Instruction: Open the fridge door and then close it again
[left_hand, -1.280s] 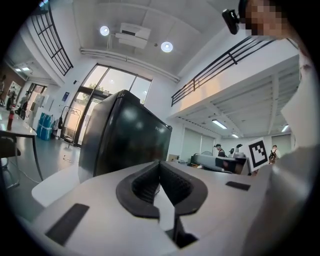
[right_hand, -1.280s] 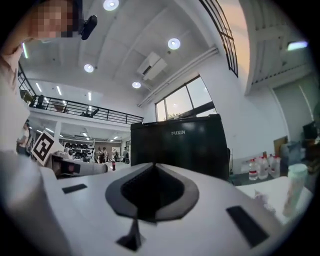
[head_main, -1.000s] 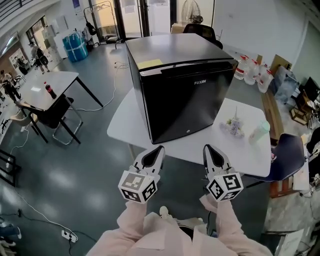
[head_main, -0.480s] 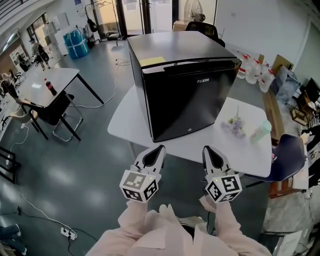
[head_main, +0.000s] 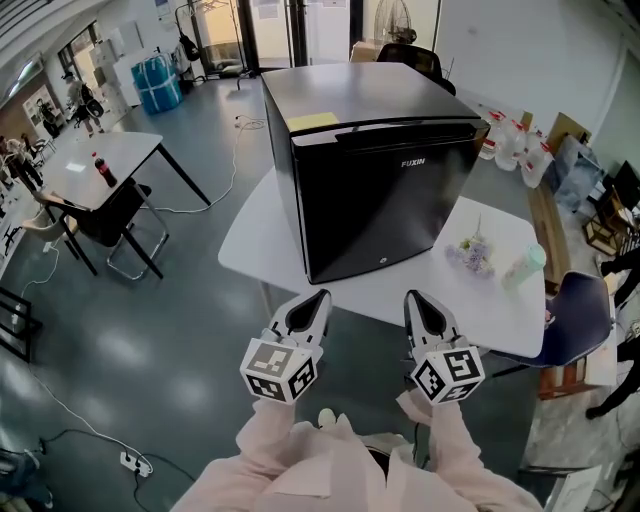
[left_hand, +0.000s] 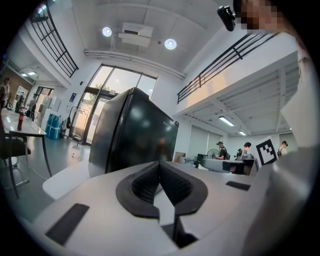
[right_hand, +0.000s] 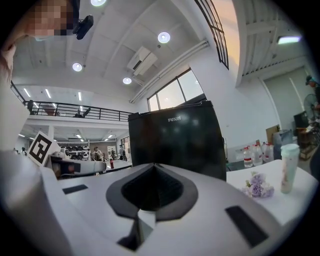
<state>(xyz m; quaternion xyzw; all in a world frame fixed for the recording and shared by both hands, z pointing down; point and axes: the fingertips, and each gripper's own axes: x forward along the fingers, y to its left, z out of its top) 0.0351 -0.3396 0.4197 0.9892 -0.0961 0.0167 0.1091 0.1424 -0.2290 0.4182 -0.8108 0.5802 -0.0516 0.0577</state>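
A black mini fridge (head_main: 370, 170) stands on a white table (head_main: 400, 295), its door closed and facing me, with a yellow note (head_main: 313, 121) on its top. My left gripper (head_main: 318, 297) and right gripper (head_main: 412, 296) hover side by side short of the table's near edge, both level and pointing at the fridge, well apart from it. Both are shut with nothing between the jaws. In the left gripper view the fridge (left_hand: 132, 132) rises beyond the left gripper (left_hand: 160, 164). The right gripper view shows the fridge door (right_hand: 175, 142) past the right gripper (right_hand: 153, 166).
A small bunch of flowers (head_main: 468, 252) and a pale cup (head_main: 525, 262) sit on the table right of the fridge. A blue chair (head_main: 577, 318) stands at the right. Another table (head_main: 85, 175) with a red bottle (head_main: 101, 170) and a chair (head_main: 112, 225) is at the left.
Both grippers stay where they were, still shut. The head view has drifted slightly, so the fridge sits a little further right in the picture.
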